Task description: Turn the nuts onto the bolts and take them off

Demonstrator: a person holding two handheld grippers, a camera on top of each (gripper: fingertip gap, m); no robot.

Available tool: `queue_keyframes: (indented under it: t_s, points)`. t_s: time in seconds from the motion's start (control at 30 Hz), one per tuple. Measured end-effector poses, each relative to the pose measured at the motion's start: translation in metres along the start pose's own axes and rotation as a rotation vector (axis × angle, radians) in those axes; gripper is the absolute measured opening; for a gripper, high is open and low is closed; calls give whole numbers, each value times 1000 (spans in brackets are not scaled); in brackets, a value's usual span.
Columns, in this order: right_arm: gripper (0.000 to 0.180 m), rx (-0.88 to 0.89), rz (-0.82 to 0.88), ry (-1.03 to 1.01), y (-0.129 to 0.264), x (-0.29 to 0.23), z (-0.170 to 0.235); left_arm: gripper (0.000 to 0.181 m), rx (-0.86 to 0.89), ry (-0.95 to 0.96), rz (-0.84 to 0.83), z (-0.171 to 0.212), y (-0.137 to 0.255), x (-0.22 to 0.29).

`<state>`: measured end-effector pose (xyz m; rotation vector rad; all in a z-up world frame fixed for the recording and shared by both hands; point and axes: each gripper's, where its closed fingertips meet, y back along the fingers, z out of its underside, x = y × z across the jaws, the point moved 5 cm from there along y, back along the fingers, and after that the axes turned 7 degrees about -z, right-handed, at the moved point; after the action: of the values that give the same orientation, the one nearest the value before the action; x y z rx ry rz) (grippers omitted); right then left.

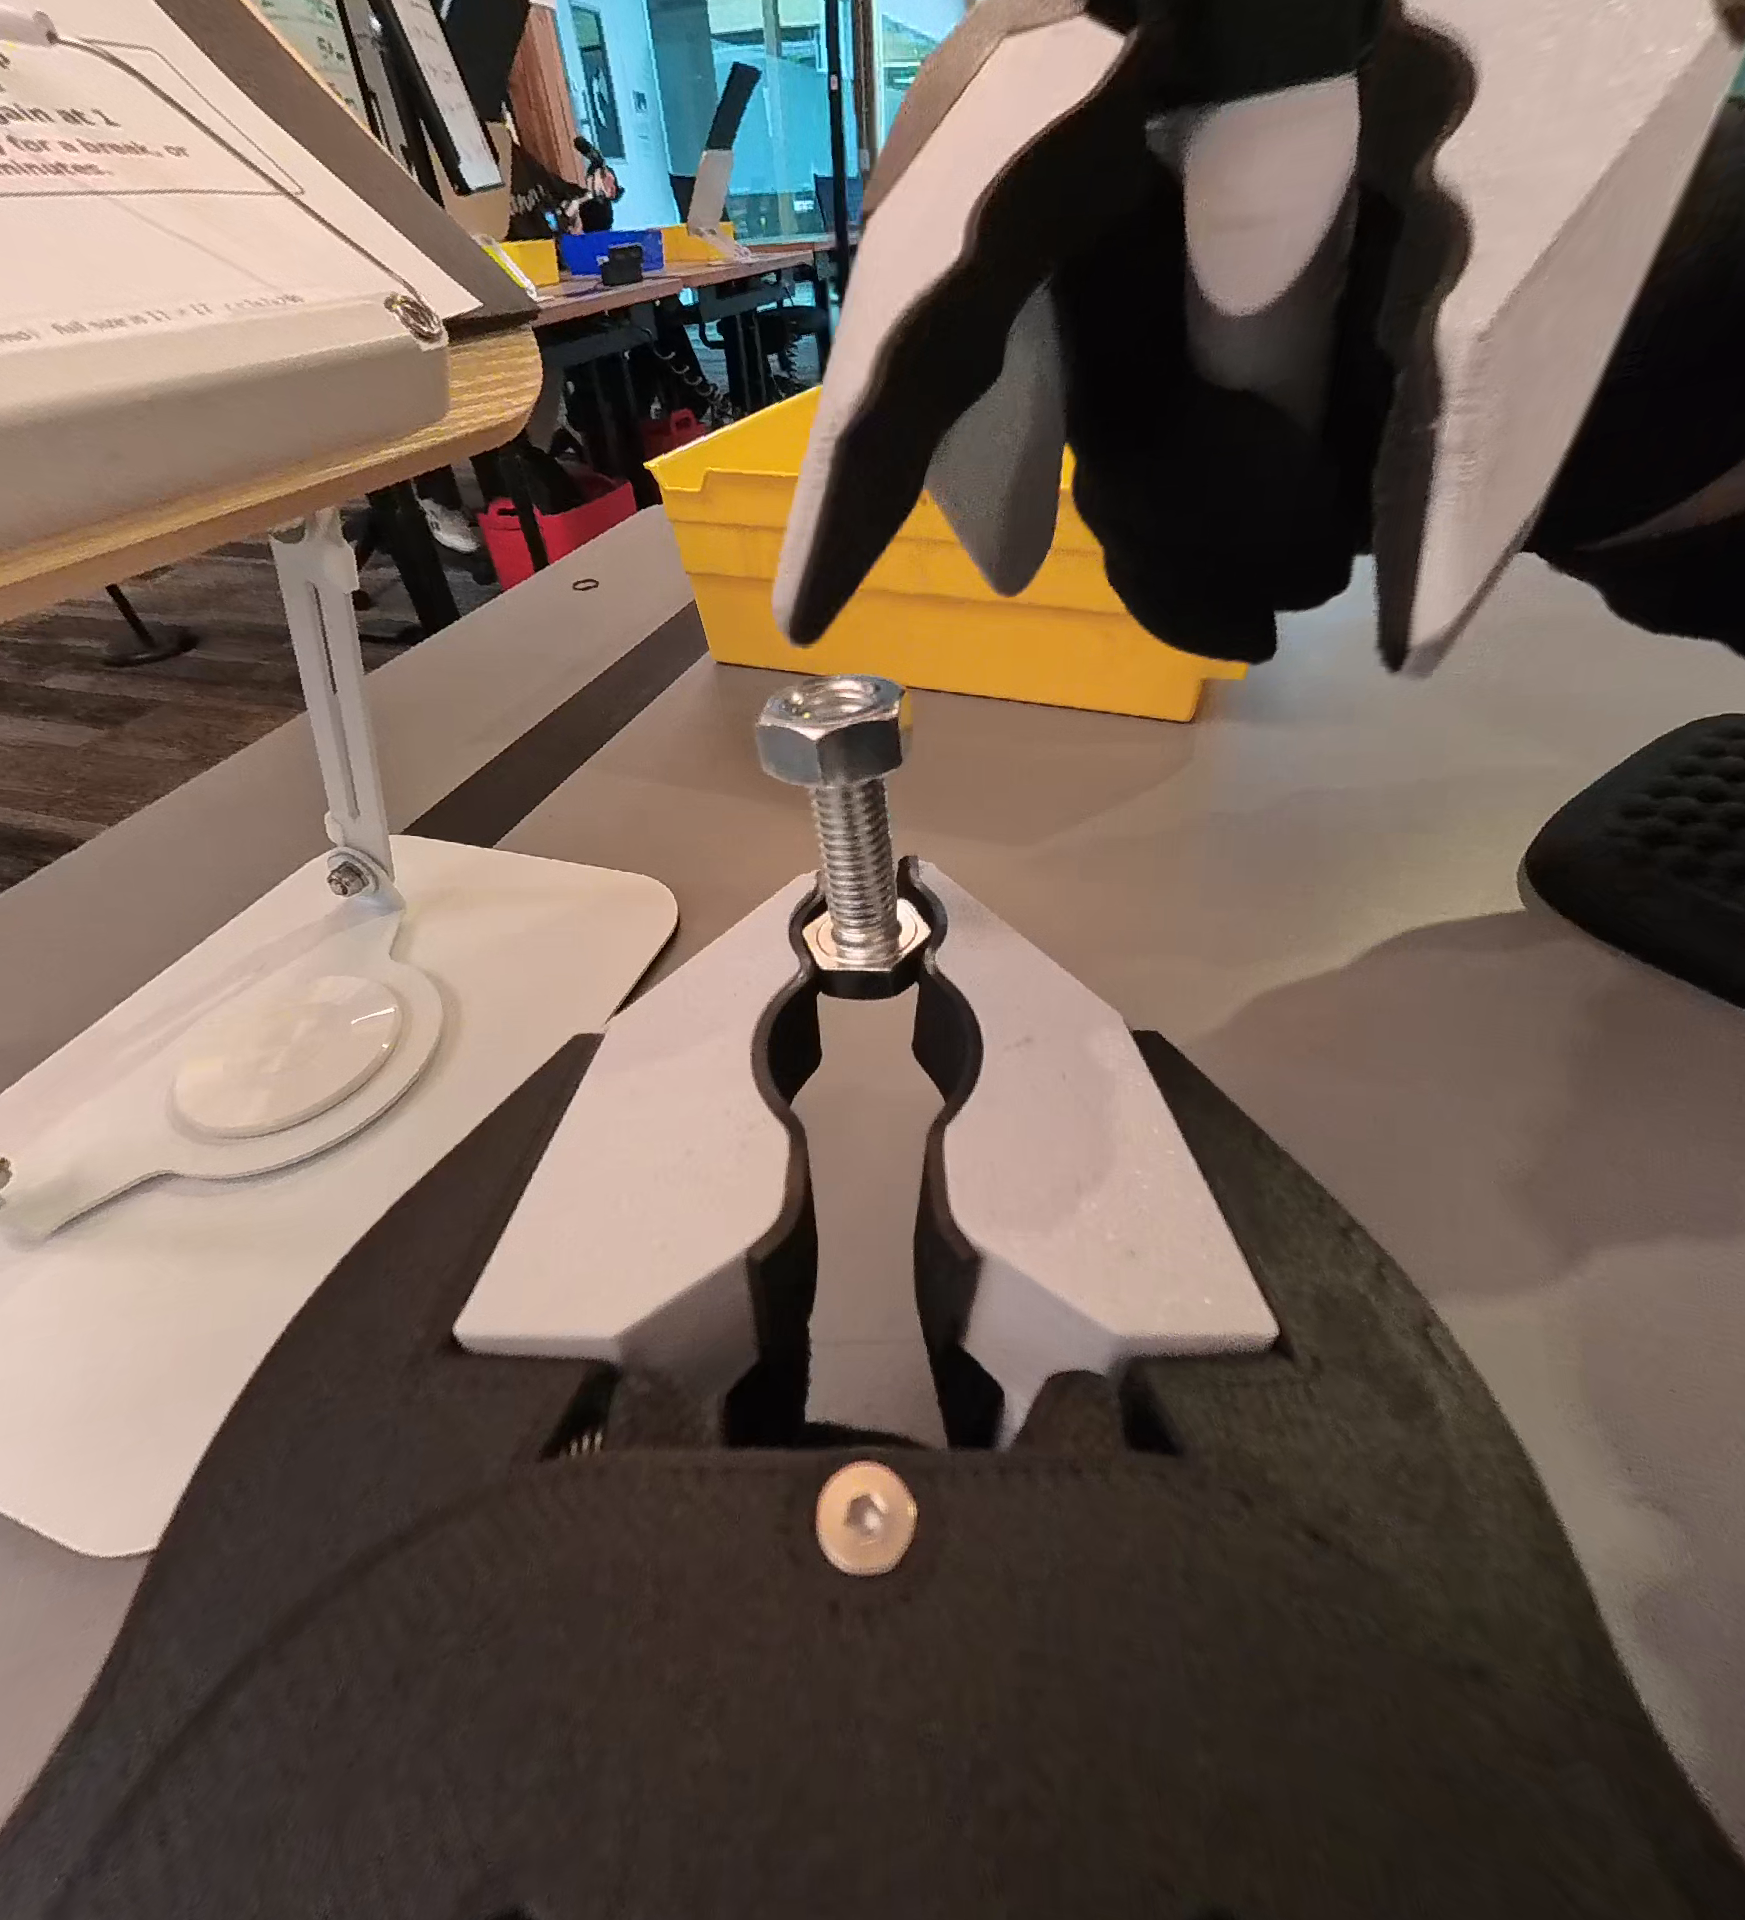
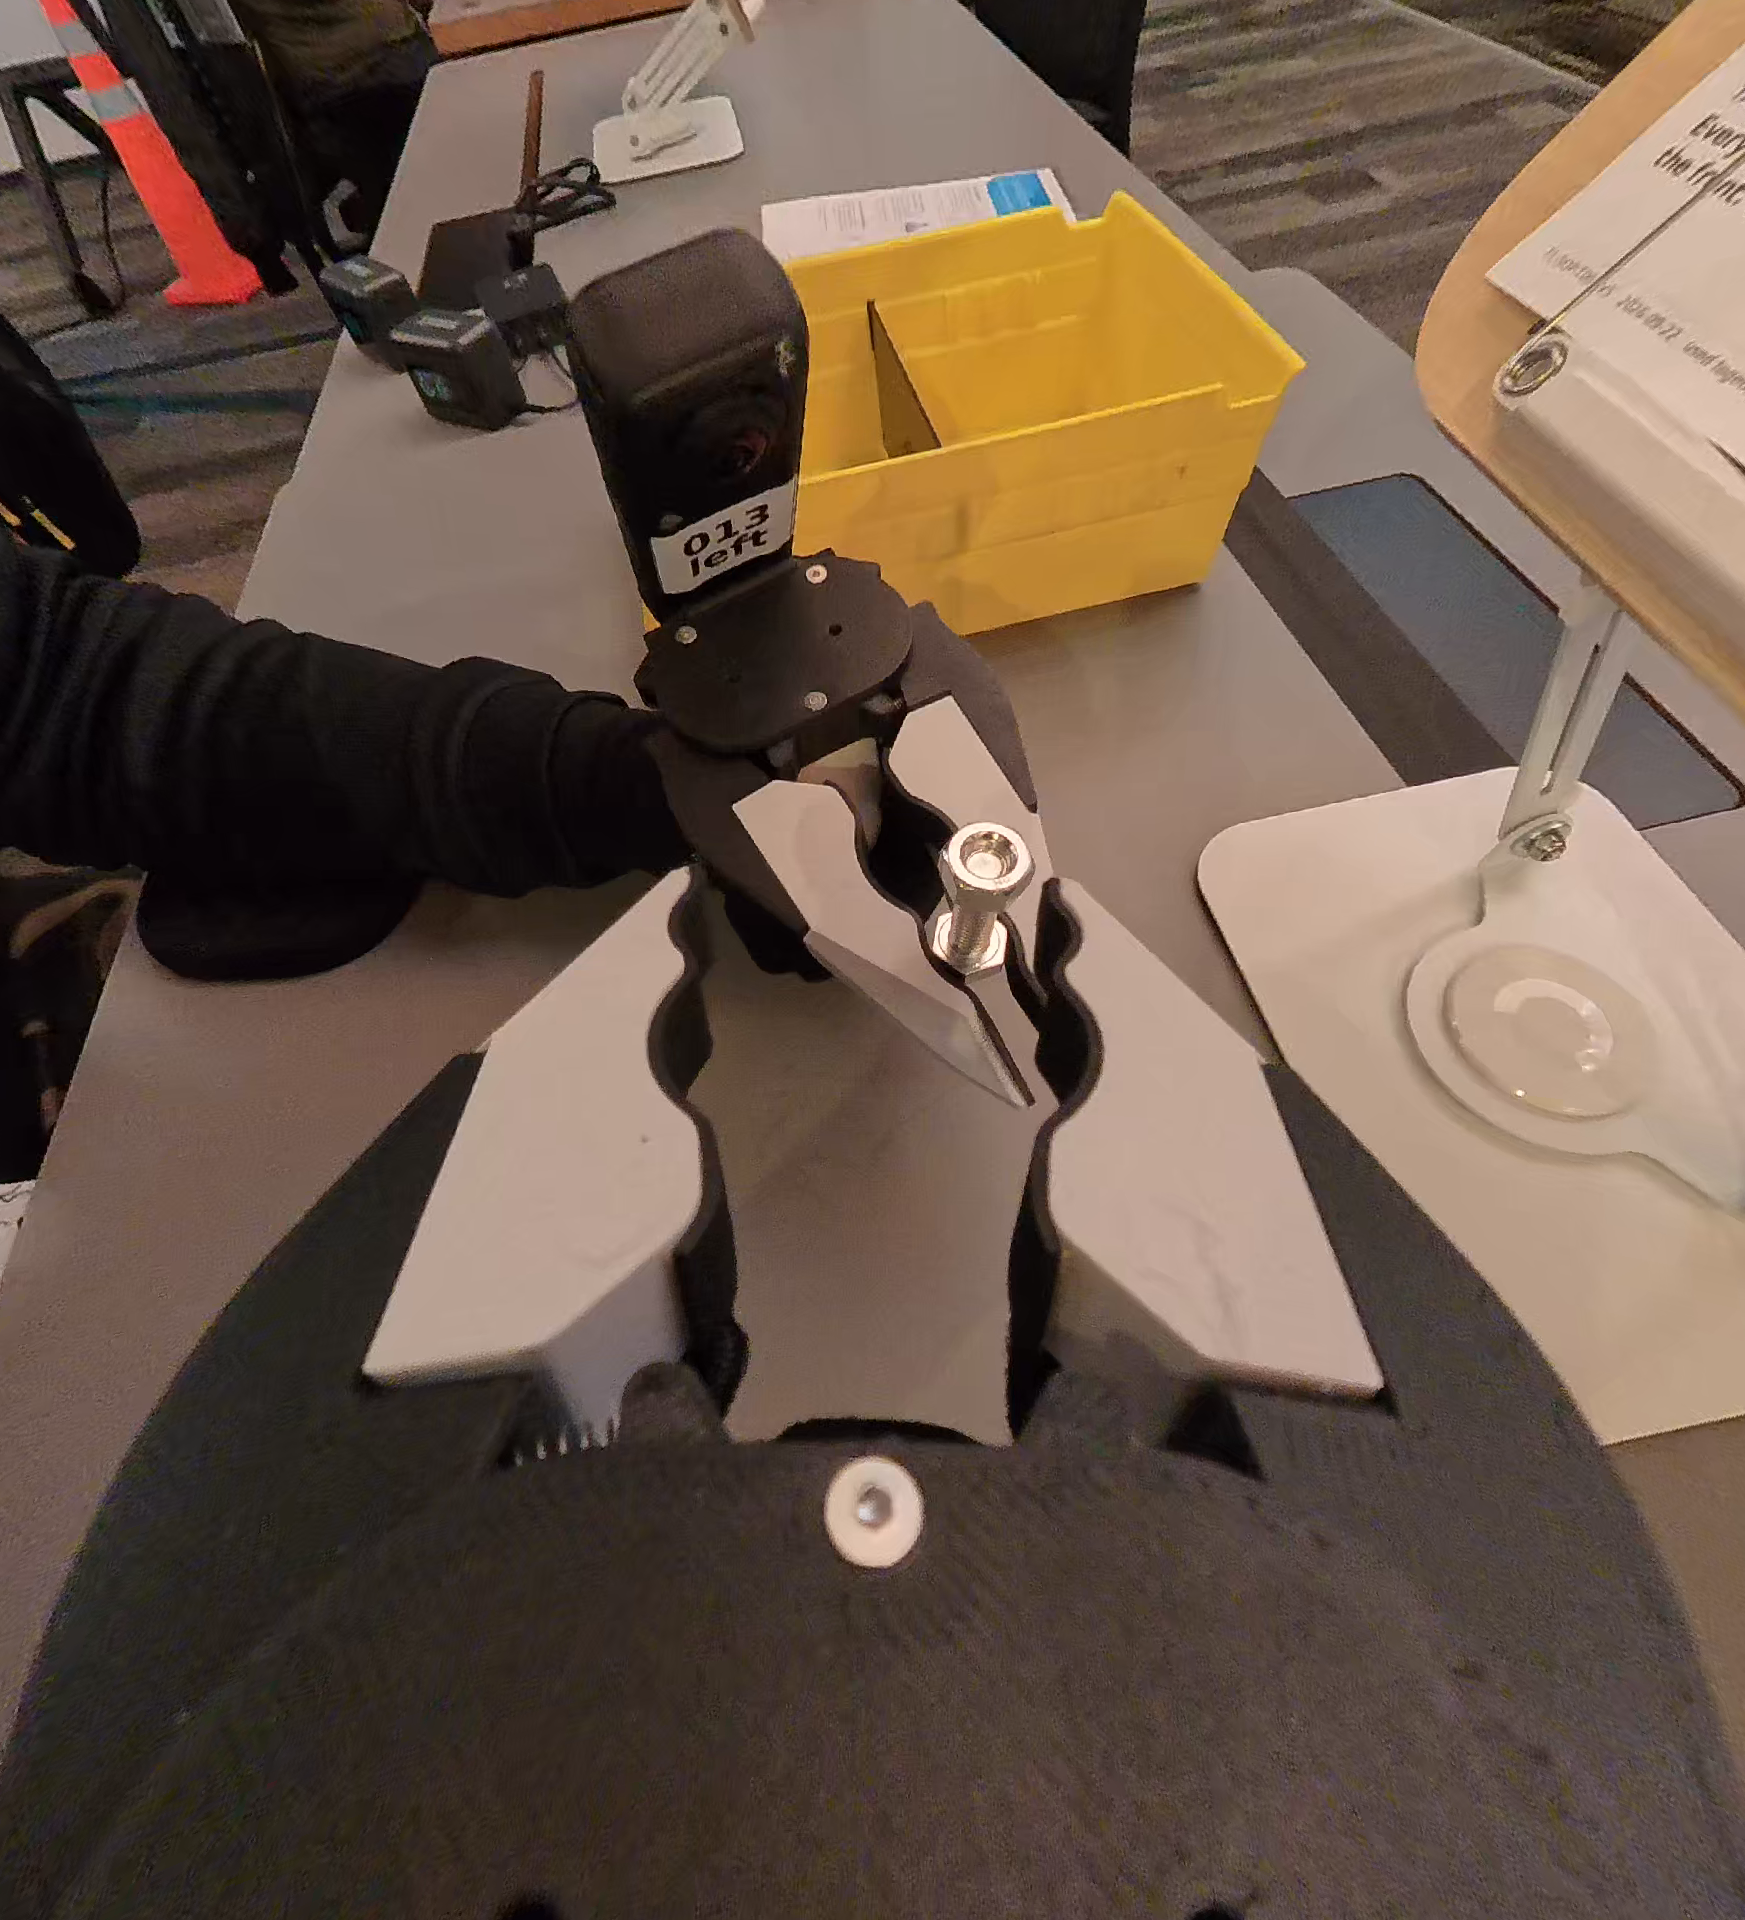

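Left tongs (image 1: 863, 935) were clamped on a hex nut (image 1: 860, 943) threaded low on the bolt (image 1: 852, 831), holding the bolt upright with its hex head uppermost, clear above the grey bench (image 1: 1367, 1143). The shank between nut and head was bare thread. Right tongs (image 2: 868, 997) stood wide apart and empty; in the right wrist view they sat nearer the camera than the bolt (image 2: 977, 904), the right-hand finger just beside the nut (image 2: 970, 951), not visibly touching. In the left wrist view the right tongs (image 1: 1096, 634) hung above and beyond the bolt head, tips pointing down. To the left of the bolt in that view lay the white base plate of a document stand (image 1: 276, 1091) carrying a tilted board with printed sheets. Beyond the bolt sat a yellow bin (image 1: 899, 623) with a dark divider (image 2: 899, 395). A black-sleeved arm (image 2: 276, 727) held the left tongs' handle. Farther past the bin lay some black battery-like blocks (image 2: 452, 364) and an orange cone (image 2: 151, 177).
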<state>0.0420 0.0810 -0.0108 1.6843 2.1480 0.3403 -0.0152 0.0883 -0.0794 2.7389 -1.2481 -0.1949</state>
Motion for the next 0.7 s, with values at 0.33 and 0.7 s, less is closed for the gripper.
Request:
queue_keyframes:
  t_s: [0.33,0.7]
  points:
    - [51,0,-24,9,-1,-4,2,11,0,1,-1,0,0,0]
    - [51,-6,-40,19,-6,-6,5,11,0,1,-1,0,0,0]
